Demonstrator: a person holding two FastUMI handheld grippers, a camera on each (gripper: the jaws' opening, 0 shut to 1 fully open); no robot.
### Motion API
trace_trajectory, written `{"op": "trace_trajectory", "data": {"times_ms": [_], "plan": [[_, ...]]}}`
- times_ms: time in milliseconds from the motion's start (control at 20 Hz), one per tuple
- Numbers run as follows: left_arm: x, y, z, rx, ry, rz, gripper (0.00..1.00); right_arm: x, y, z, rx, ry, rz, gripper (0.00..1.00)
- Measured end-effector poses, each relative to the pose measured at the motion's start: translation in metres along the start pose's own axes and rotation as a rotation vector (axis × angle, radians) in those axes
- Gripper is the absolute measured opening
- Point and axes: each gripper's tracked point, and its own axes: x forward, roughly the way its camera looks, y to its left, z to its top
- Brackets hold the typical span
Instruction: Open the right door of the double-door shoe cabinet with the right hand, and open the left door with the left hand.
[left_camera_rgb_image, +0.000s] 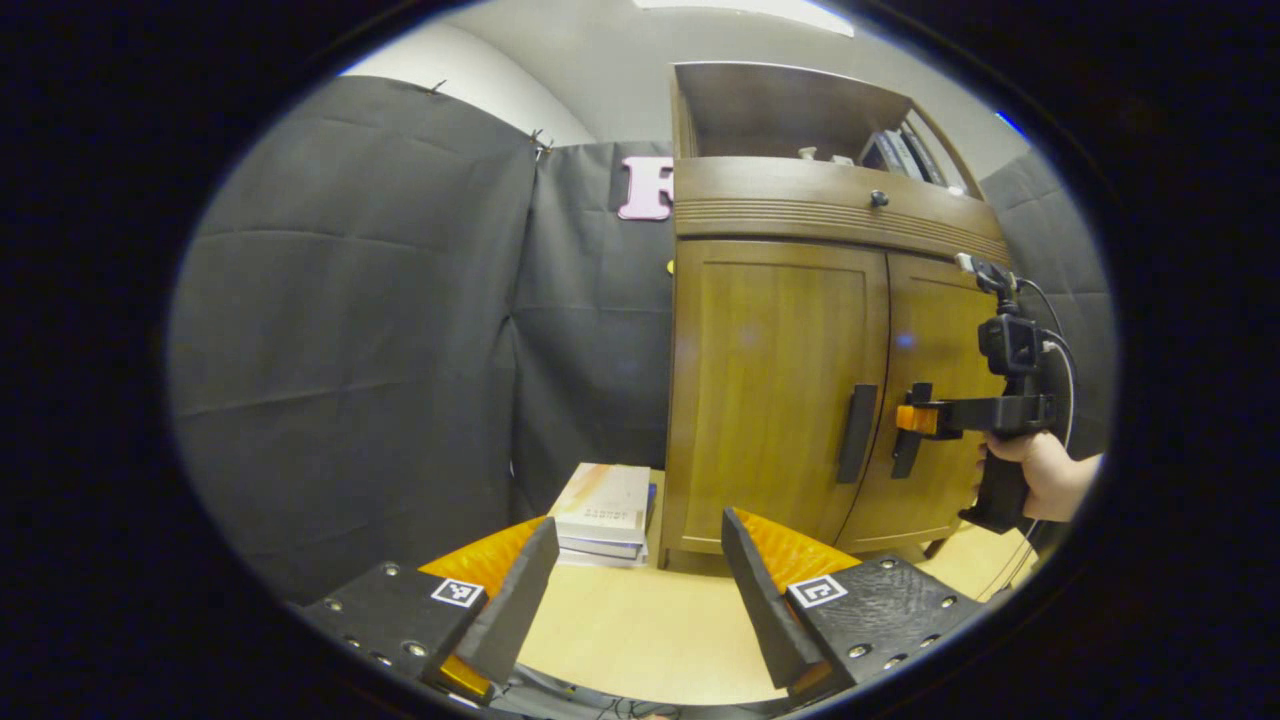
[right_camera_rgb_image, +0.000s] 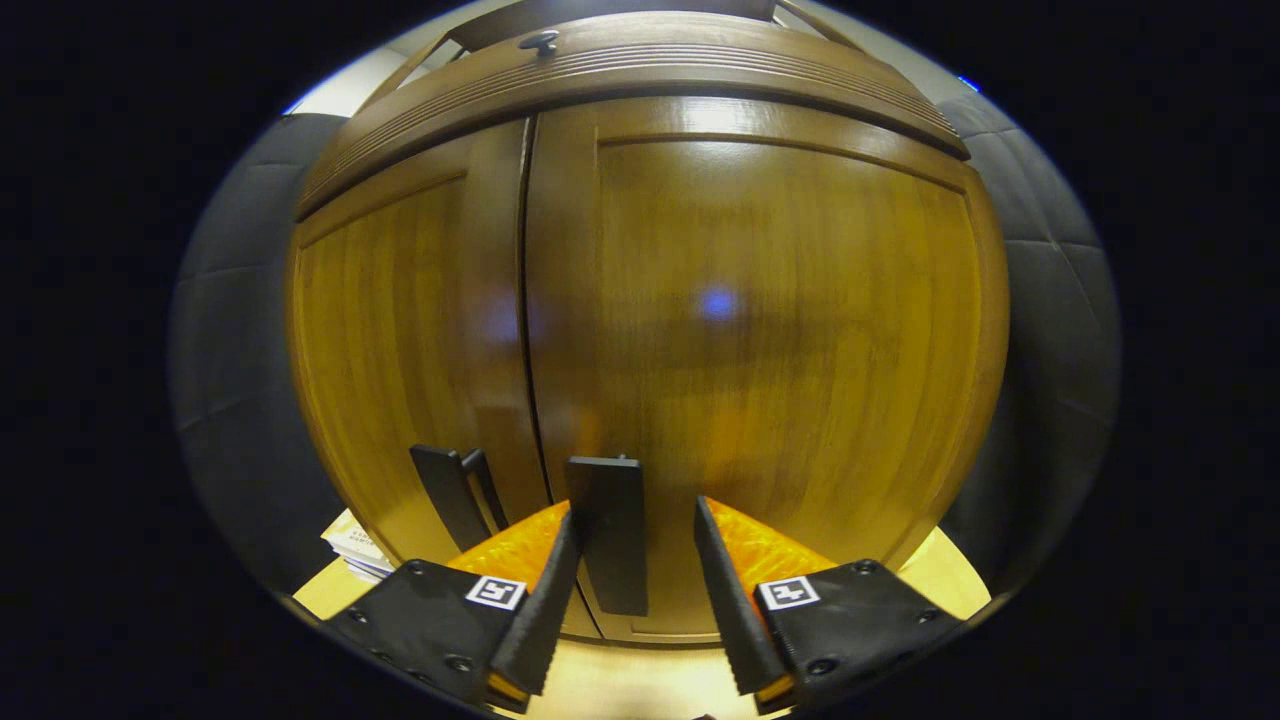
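Observation:
The wooden shoe cabinet (left_camera_rgb_image: 770, 390) stands with both doors shut. In the left gripper view my left gripper (left_camera_rgb_image: 640, 520) is open and holds nothing, well short of the cabinet and left of the left door's dark handle (left_camera_rgb_image: 857, 432). A hand holds my right gripper (left_camera_rgb_image: 915, 418) against the right door's handle (left_camera_rgb_image: 908, 455). In the right gripper view my right gripper (right_camera_rgb_image: 635, 512) is open around the right door's handle (right_camera_rgb_image: 610, 540); the left finger lies against it and the right finger stands off it. The left door's handle (right_camera_rgb_image: 450, 492) is just to the left.
A stack of books (left_camera_rgb_image: 605, 510) lies on the light wooden floor (left_camera_rgb_image: 640, 630) by the cabinet's left side. Above the doors are a drawer with a small knob (left_camera_rgb_image: 878, 198) and an open shelf holding books (left_camera_rgb_image: 900, 150). Black cloth walls stand on both sides.

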Motion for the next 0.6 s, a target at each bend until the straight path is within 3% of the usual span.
{"op": "trace_trajectory", "data": {"times_ms": [200,350,450,500,600], "plan": [[0.0007,0.0008,-0.0021,0.001,0.012,0.014,0.94,0.0023,0.0036,-0.0009,-0.016,0.001,0.005,0.36],[-0.002,0.0007,0.0,0.0,0.03,0.012,0.92,0.0026,0.0078,-0.0038,0.019,0.022,0.007,0.29],[-0.0029,-0.0034,0.0048,-0.023,0.021,-0.01,0.92,0.0042,0.0057,-0.0059,0.002,0.025,0.014,0.31],[-0.0045,-0.0028,0.0055,-0.03,0.017,-0.019,0.92,0.0015,0.0067,-0.0029,0.0,0.022,0.019,0.22],[-0.0055,-0.0027,0.0022,-0.03,0.022,-0.029,0.93,0.0007,0.008,-0.0043,0.011,0.032,0.031,0.23]]}}
